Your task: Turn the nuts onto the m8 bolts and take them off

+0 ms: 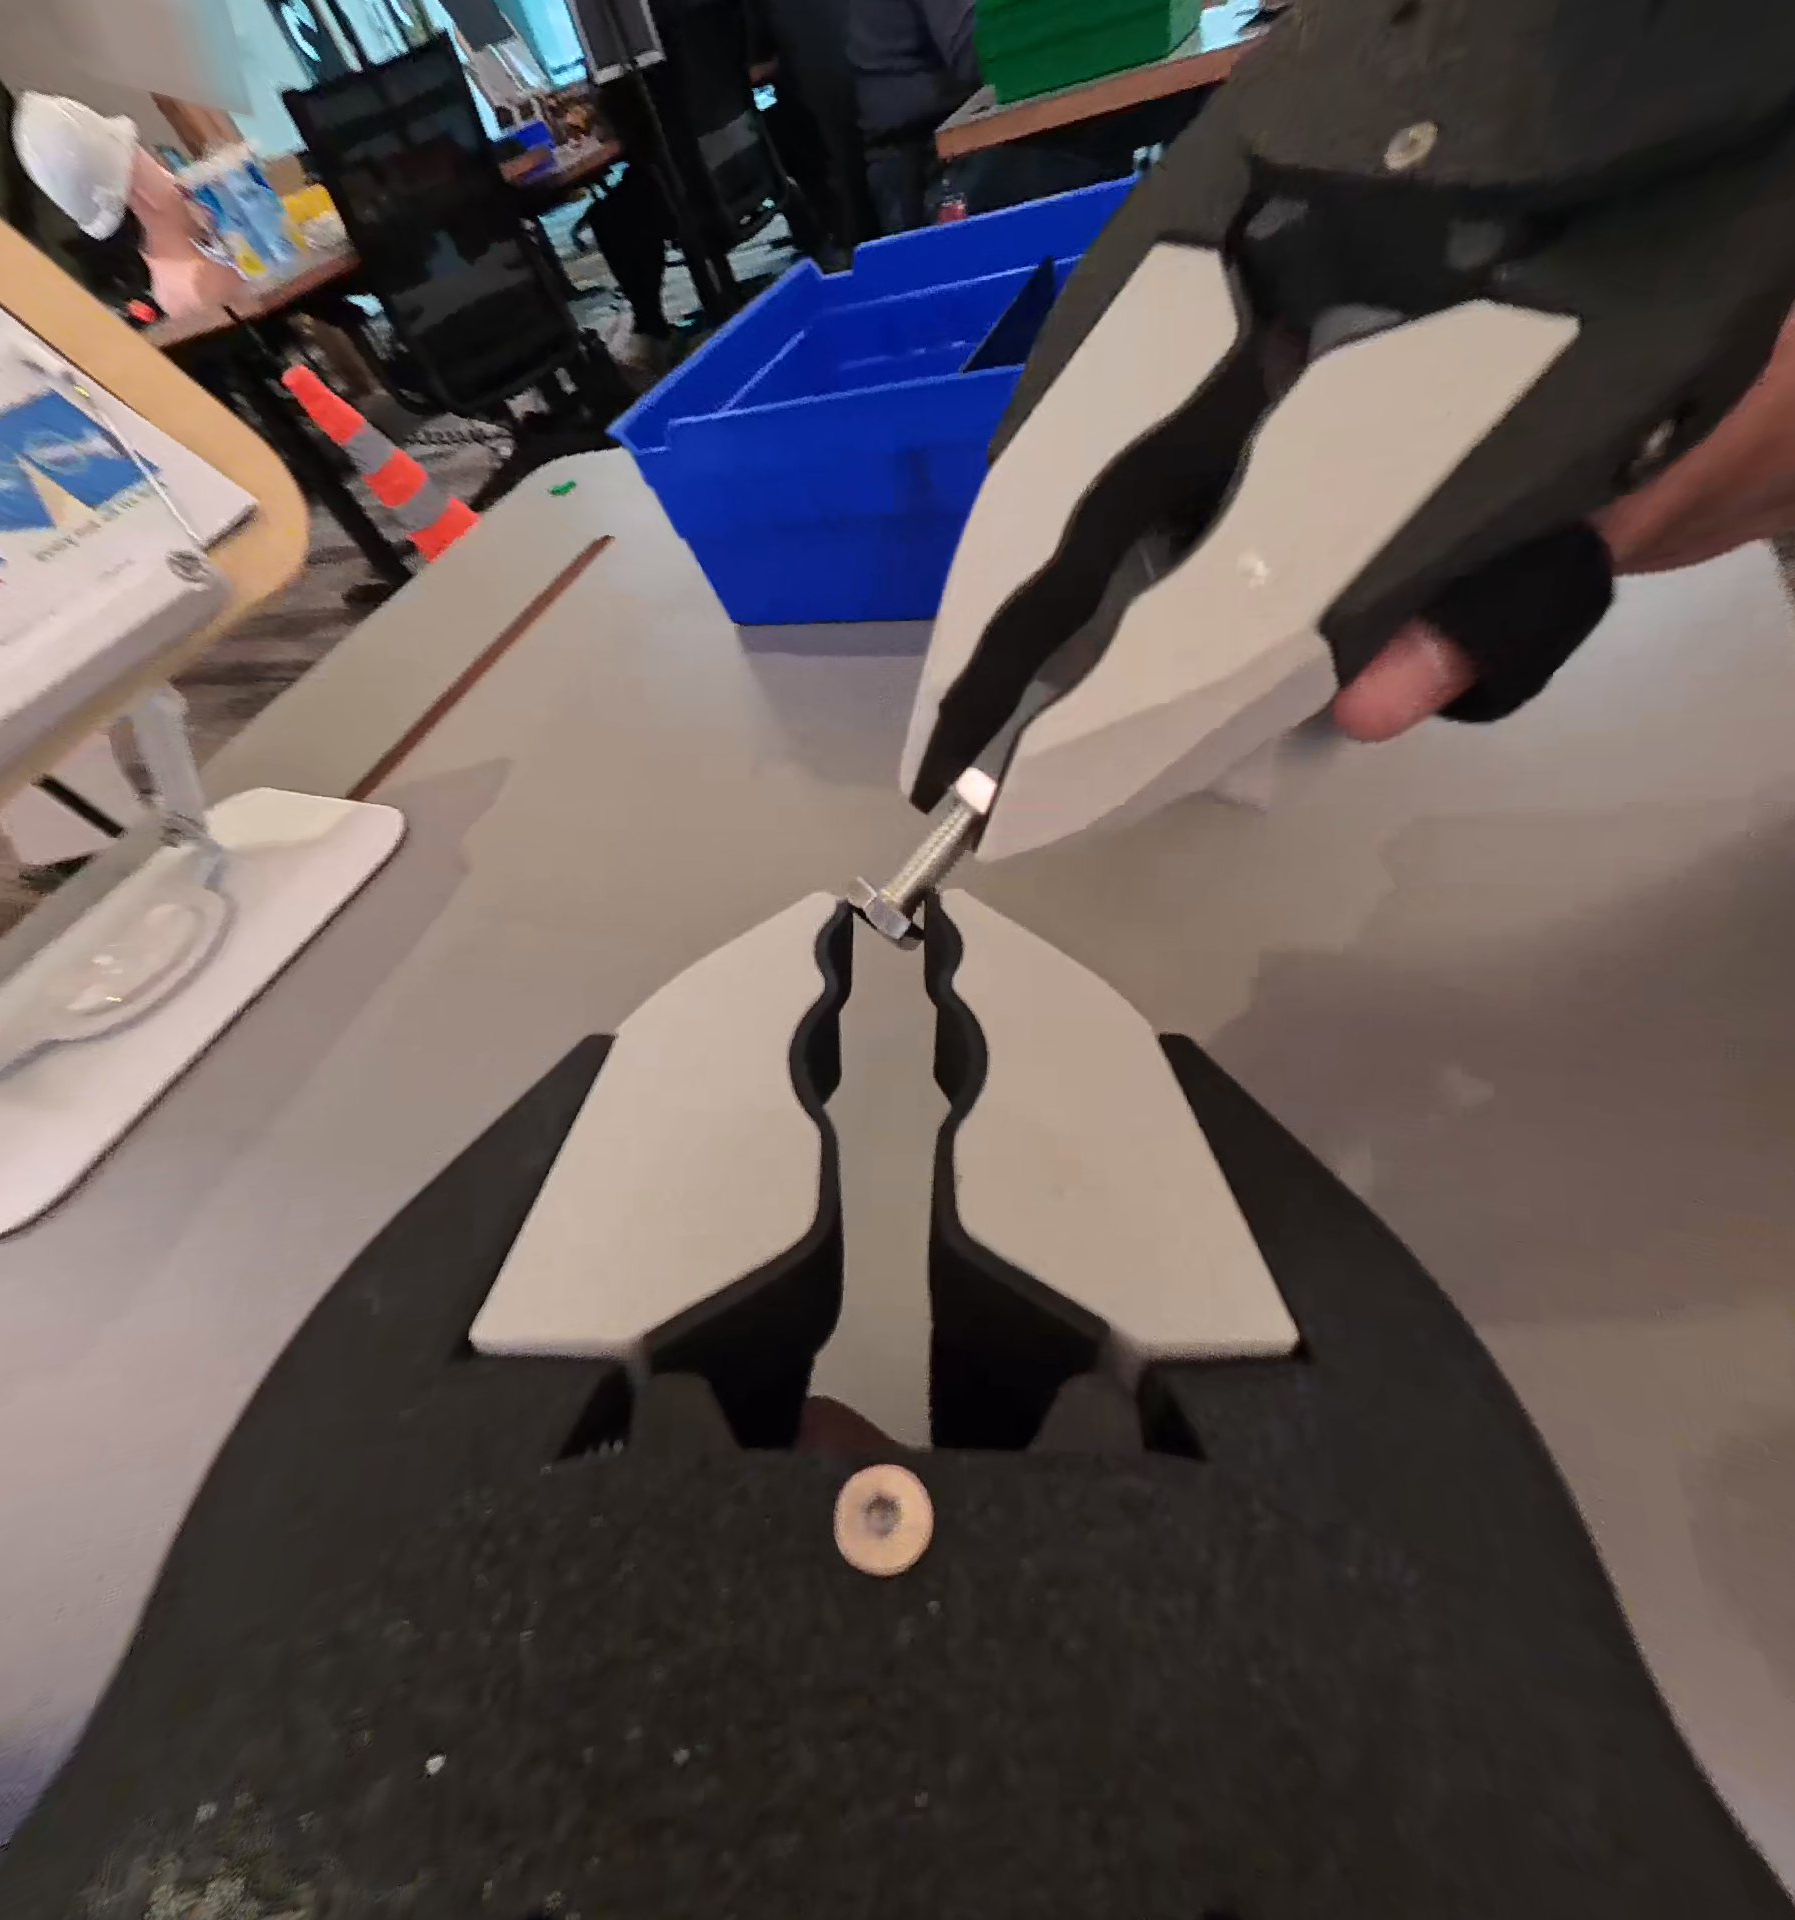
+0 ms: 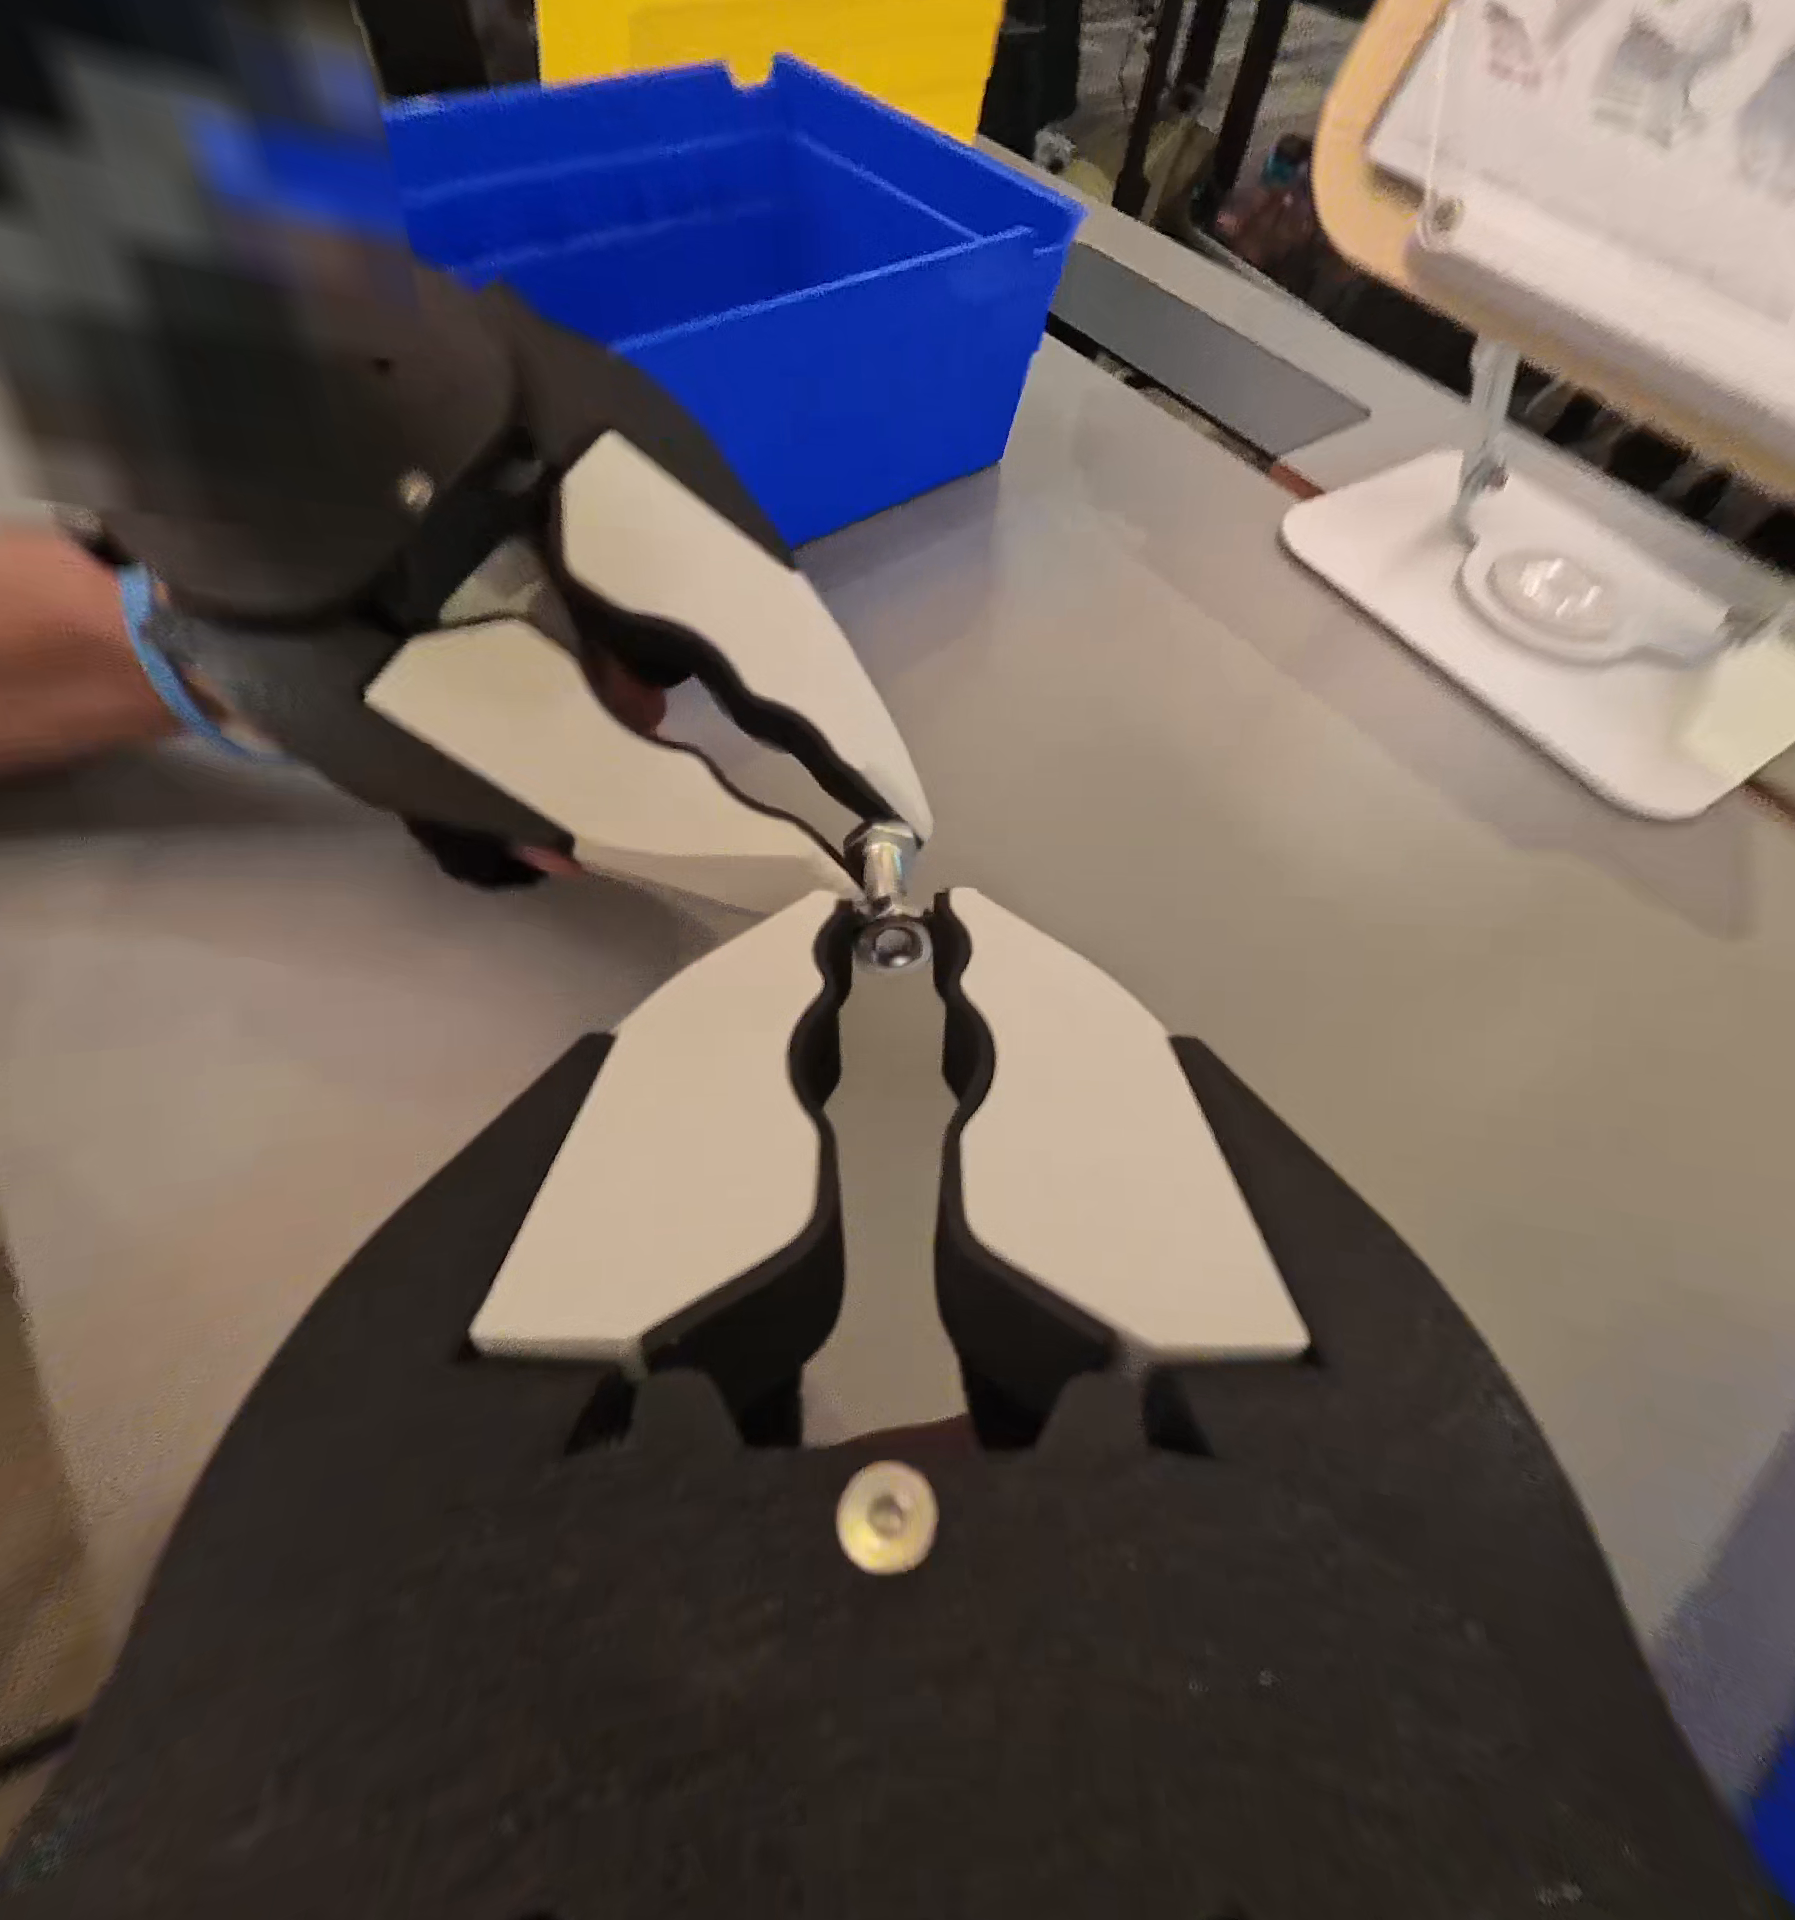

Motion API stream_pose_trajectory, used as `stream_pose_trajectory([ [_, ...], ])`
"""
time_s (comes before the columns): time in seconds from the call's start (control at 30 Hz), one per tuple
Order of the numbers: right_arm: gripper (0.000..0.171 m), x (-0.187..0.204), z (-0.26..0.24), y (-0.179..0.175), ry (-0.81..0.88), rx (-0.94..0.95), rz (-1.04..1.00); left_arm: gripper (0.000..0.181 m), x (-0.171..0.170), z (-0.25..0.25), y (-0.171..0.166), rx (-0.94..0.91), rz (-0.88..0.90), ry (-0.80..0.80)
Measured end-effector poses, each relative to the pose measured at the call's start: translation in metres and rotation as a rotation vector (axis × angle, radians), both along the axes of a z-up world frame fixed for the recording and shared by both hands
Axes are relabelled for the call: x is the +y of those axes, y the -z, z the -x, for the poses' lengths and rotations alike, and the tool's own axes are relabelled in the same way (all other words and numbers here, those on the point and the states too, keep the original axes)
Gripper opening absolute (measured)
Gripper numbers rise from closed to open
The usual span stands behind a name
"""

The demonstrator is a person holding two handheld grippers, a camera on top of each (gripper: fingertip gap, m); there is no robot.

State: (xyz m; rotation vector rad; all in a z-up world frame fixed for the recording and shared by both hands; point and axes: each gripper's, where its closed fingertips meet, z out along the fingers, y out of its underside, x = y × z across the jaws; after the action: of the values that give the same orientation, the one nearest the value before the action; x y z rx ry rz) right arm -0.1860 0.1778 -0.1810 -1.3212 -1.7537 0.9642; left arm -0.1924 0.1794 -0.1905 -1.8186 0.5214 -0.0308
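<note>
Left wrist view: the left gripper (image 1: 885, 914) pinches a hex nut (image 1: 880, 914) at its fingertips, while the right gripper (image 1: 960, 800) clamps the head of the M8 bolt (image 1: 932, 850), holding it aligned so the nut can turn along the thread.

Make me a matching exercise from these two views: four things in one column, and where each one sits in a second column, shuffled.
Things
1. nut
2. bolt
3. blue bin
4. white stand

Places
A. on the grey table, behind both hand-held grippers
B. head clamped in the right hand-held gripper
C. at the table's side, holding up a tilted sign
D. pinched at the tips of the left hand-held gripper

Pairs: 1-D, 2-B, 3-A, 4-C
</note>
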Motion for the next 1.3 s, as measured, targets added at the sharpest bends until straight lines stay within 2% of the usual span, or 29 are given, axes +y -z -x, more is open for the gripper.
stream_pose_trajectory([
  [0.17,0.015,-0.001,-0.002,0.002,-0.186,0.062,-0.691,0.013,-0.003,-0.003,0.004,-0.068,0.038,0.042],
  [0.23,0.015,0.000,-0.001,0.001,-0.185,0.078,-0.744,0.013,-0.001,-0.001,0.004,-0.041,0.026,0.026],
  [0.27,0.017,-0.001,-0.001,0.000,-0.180,0.092,-0.699,0.013,0.000,0.000,0.001,-0.036,0.014,0.014],
  [0.3,0.028,-0.002,-0.003,-0.001,-0.178,0.104,-0.620,0.013,0.001,0.004,-0.001,-0.026,0.001,-0.005],
  [0.4,0.038,-0.004,-0.008,-0.006,-0.123,0.143,-0.243,0.013,0.000,0.013,-0.005,0.005,-0.035,-0.047],
  [0.6,0.034,0.004,-0.007,-0.015,0.053,0.167,0.683,0.013,-0.002,0.012,-0.008,0.013,-0.071,-0.048],
  [0.7,0.030,0.004,-0.005,-0.013,0.077,0.153,0.912,0.013,-0.002,0.010,-0.010,0.036,-0.082,-0.048],
  [0.9,0.014,-0.005,0.002,-0.009,0.111,0.100,0.882,0.013,-0.002,0.013,-0.007,0.072,-0.074,-0.073],
  [1.0,0.004,-0.007,0.002,-0.009,0.089,0.099,0.727,0.011,-0.003,0.013,-0.008,0.063,-0.072,-0.066],
  [1.17,0.003,-0.007,0.000,-0.010,0.017,0.088,0.466,0.011,-0.005,0.011,-0.007,0.048,-0.056,-0.048],
  [1.23,0.006,-0.005,0.000,-0.012,0.009,0.081,0.420,0.010,-0.005,0.010,-0.008,0.051,-0.062,-0.052],
  [1.27,0.022,-0.004,-0.001,-0.014,0.013,0.080,0.408,0.010,-0.004,0.011,-0.008,0.057,-0.064,-0.060],
  [1.3,0.031,-0.005,-0.001,-0.015,0.016,0.081,0.399,0.010,-0.004,0.013,-0.009,0.058,-0.068,-0.069],
])
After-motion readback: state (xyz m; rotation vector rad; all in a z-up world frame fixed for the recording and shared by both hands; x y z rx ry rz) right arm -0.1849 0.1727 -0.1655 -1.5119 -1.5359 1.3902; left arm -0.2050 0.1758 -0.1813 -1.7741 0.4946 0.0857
